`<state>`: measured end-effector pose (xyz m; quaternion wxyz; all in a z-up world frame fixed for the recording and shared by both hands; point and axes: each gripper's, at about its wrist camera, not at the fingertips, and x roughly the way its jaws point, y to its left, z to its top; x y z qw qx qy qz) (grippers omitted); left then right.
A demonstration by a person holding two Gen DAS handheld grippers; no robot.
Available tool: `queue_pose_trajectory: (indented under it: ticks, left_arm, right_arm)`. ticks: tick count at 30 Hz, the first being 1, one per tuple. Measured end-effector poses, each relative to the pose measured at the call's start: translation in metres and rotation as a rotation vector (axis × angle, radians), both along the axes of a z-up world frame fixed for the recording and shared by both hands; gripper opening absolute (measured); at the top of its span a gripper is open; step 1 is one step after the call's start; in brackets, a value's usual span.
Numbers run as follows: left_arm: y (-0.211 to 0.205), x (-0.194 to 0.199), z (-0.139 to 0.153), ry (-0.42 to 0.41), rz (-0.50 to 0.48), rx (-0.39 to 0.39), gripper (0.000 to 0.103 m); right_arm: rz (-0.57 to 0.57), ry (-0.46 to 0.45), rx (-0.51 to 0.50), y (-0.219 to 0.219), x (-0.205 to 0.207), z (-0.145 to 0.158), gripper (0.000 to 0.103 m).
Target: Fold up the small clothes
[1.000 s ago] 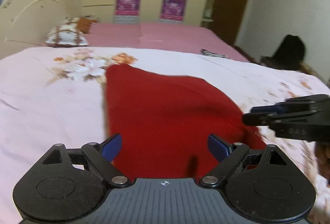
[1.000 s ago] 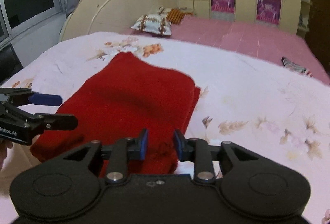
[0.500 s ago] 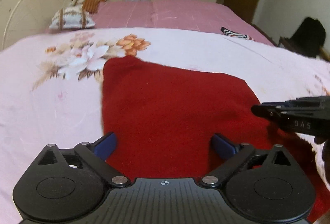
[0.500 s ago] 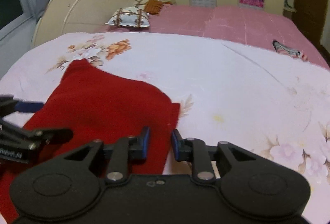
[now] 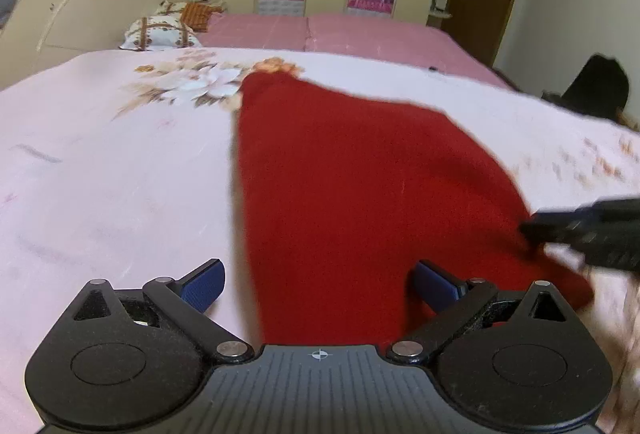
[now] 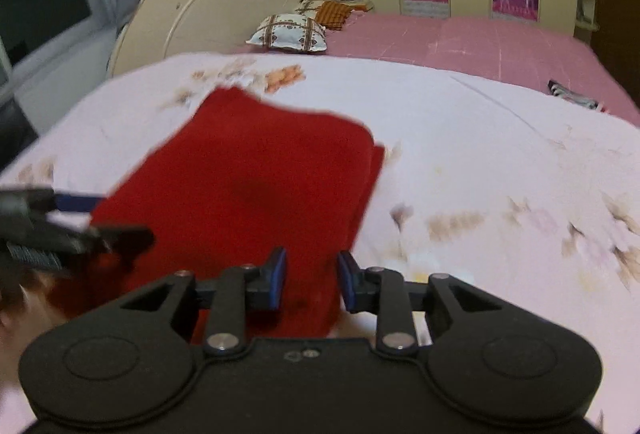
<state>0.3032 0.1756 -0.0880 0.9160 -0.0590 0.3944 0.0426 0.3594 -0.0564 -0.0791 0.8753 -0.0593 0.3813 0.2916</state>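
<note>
We hold both grippers low over the red garment (image 5: 360, 194), which lies folded flat on the pale floral bedsheet (image 5: 100, 174), its far corner touching the printed flower motif. The left gripper (image 5: 318, 284) stands released, its blue pads spread wide; the left pad (image 5: 202, 290) sits over bare sheet and the right pad over red fabric, so the garment's left edge runs between them without contact. The right gripper (image 6: 311, 280) has a narrow gap and its jaws are opening; the garment's near right corner lies between the pads (image 6: 276, 280), which do not press on it. A second layer edge shows along the garment's right side. A patterned pillow (image 6: 288, 34) rests near the headboard (image 6: 216, 6), well apart from the garment.
</note>
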Motion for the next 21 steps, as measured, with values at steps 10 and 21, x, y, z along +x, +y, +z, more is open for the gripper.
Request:
queue_pose_trajectory:
  ticks: [10,21]
  left_arm:
    - [0.016,-0.055,-0.019,0.005,0.072,-0.078,0.1]
    - [-0.003,-0.155,0.045,-0.132,0.077,-0.003,0.103]
  right_arm:
    - [-0.022,0.01,-0.037,-0.01,-0.037,-0.011,0.031]
    - [-0.121,-0.067,-0.02,-0.042,-0.092,0.042,0.085]
